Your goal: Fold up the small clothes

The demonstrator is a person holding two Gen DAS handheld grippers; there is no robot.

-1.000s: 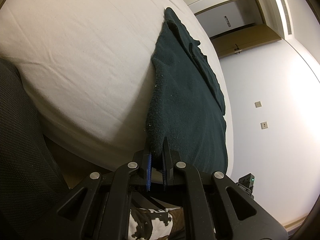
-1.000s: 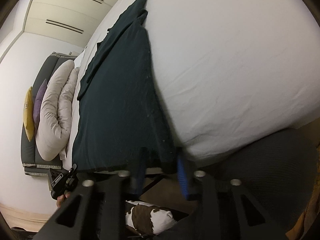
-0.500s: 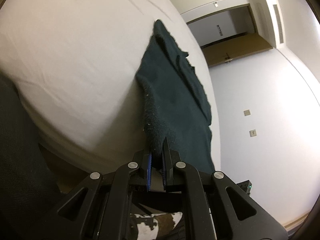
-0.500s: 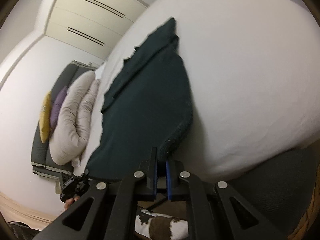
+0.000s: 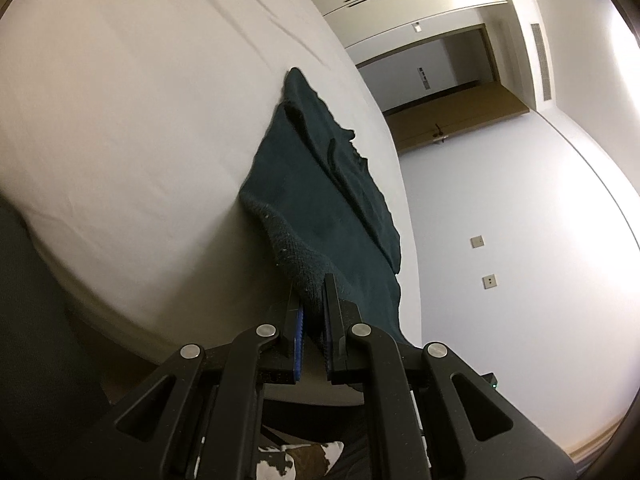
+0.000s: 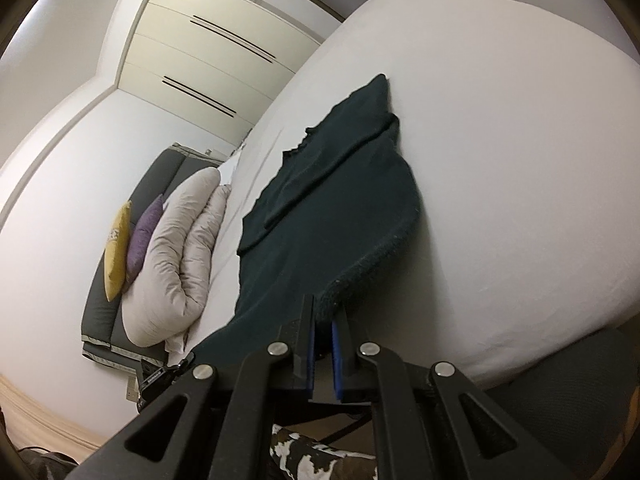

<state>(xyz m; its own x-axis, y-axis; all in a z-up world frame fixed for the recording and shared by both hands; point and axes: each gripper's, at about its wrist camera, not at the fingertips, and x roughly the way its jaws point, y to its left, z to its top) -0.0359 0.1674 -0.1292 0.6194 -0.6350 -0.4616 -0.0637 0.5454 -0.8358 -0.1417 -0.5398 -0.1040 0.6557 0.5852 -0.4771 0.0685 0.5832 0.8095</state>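
A dark green knitted garment (image 5: 320,200) lies spread on a white bed (image 5: 140,120), one sleeve folded across its top. My left gripper (image 5: 313,296) is shut on the near hem corner and holds it lifted off the sheet. In the right wrist view the garment (image 6: 332,208) stretches away over the bed (image 6: 520,160). My right gripper (image 6: 323,314) is shut on the other near hem corner, also raised. The near hem hangs taut between the two grippers.
A rolled beige duvet (image 6: 176,248) with yellow and purple cushions lies at the bed's far left. Wardrobe doors (image 6: 224,52) stand behind. A wooden door (image 5: 452,120) and white wall are at right. A dark mesh chair back (image 6: 560,400) and a cowhide rug (image 6: 316,456) are below.
My right gripper has closed on the hem corner. Both grippers have lifted the near hem off the bed edge and carried it forward over the garment.
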